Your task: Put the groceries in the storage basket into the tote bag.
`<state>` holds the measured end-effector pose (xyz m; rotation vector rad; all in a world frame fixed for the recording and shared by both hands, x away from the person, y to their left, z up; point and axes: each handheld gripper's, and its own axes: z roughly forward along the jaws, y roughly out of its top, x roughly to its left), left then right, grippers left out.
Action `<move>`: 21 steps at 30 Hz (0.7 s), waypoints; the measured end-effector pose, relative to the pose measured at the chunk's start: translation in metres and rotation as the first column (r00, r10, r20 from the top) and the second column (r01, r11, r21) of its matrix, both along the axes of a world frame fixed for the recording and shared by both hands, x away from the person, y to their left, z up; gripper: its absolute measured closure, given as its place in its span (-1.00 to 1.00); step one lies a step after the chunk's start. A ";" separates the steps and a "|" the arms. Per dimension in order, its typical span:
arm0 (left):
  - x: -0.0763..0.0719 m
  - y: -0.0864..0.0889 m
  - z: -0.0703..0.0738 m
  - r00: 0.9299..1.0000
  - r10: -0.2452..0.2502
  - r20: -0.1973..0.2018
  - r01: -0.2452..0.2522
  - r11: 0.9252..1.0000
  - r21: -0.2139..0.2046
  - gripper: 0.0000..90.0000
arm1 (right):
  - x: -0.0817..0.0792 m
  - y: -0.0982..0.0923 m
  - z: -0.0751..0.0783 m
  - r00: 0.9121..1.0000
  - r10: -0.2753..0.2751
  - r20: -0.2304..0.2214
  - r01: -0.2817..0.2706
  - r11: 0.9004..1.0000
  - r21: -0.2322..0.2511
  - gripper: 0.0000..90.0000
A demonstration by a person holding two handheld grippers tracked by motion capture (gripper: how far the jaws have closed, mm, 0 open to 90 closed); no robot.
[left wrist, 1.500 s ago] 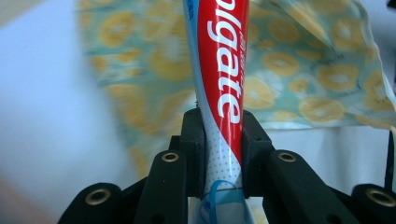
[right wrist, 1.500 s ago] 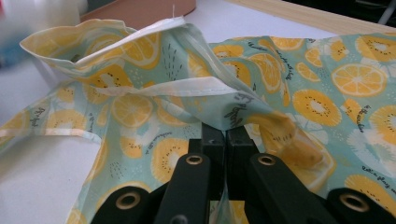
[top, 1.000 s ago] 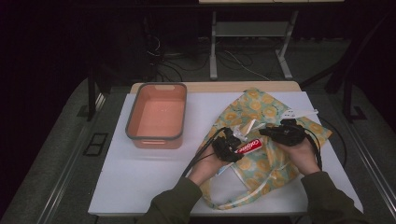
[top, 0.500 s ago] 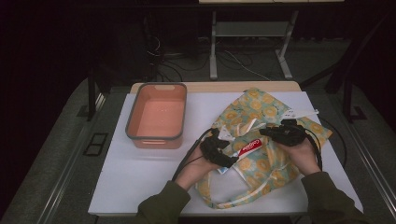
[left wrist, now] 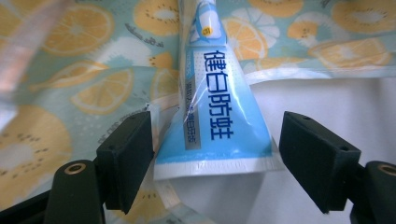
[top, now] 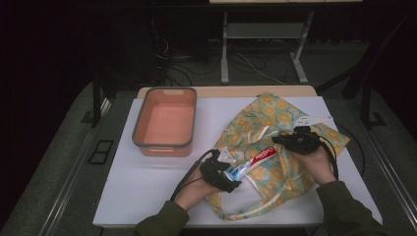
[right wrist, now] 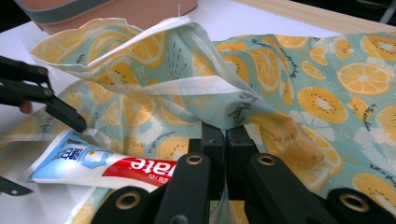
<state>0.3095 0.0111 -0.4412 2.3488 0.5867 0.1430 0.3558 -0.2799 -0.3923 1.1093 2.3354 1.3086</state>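
A: Where is the toothpaste tube (top: 252,161) right now?

B: It lies on the fruit-print cloth bag (top: 275,147), towards the near middle of the white table (top: 147,191). Its flat crimped end points to the left gripper (top: 231,173), and the red part runs off to the far right.

A: Is the left gripper holding it?

B: No. In the left gripper view the crimped end of the tube (left wrist: 215,140) sits between the two black jaws, but neither pad presses on it. One pad is just beside the tube's edge and the other stands apart. The jaws have just been opening, with the tube between them.

A: And the right gripper (top: 282,141)?

B: Its jaws are clamped together on the bag. In the right gripper view the cloth (right wrist: 261,84) rises out of the pinch in a fold, with a white-lined edge lifted above the tube (right wrist: 107,165).

A: Anything else on the table?

B: An orange tub (top: 164,123) with a grey rim stands at the far left, well apart from the bag.
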 end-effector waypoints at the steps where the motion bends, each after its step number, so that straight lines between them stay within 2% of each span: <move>1: 0.001 -0.001 -0.002 1.000 -0.001 -0.003 0.001 1.000 0.003 -0.41 | 0.000 0.000 0.000 1.000 -0.001 0.000 0.001 1.000 0.000 0.97; 3: 0.002 -0.002 -0.003 1.000 -0.006 -0.003 0.006 1.000 0.009 -0.30 | 0.000 -0.001 0.000 1.000 -0.001 0.000 0.001 1.000 0.000 0.97; 9: 0.001 -0.006 0.001 1.000 -0.006 -0.004 0.006 0.999 0.045 -0.28 | 0.000 -0.001 0.001 1.000 -0.004 0.003 0.004 1.000 0.003 0.97; 14: 0.006 -0.009 0.009 1.000 0.008 -0.002 -0.008 0.999 0.031 -0.27 | 0.000 -0.001 0.001 1.000 -0.003 0.003 0.003 1.000 0.003 0.97; 17: 0.011 -0.016 0.013 1.000 0.012 0.009 -0.013 0.999 0.039 -0.27 | 0.000 -0.001 0.001 1.000 -0.003 0.004 0.003 1.000 0.003 0.97; 21: 0.025 -0.029 0.017 0.999 0.032 0.014 -0.032 0.999 0.022 -0.27 | 0.000 -0.001 0.001 1.000 -0.004 0.004 0.004 1.000 0.005 0.97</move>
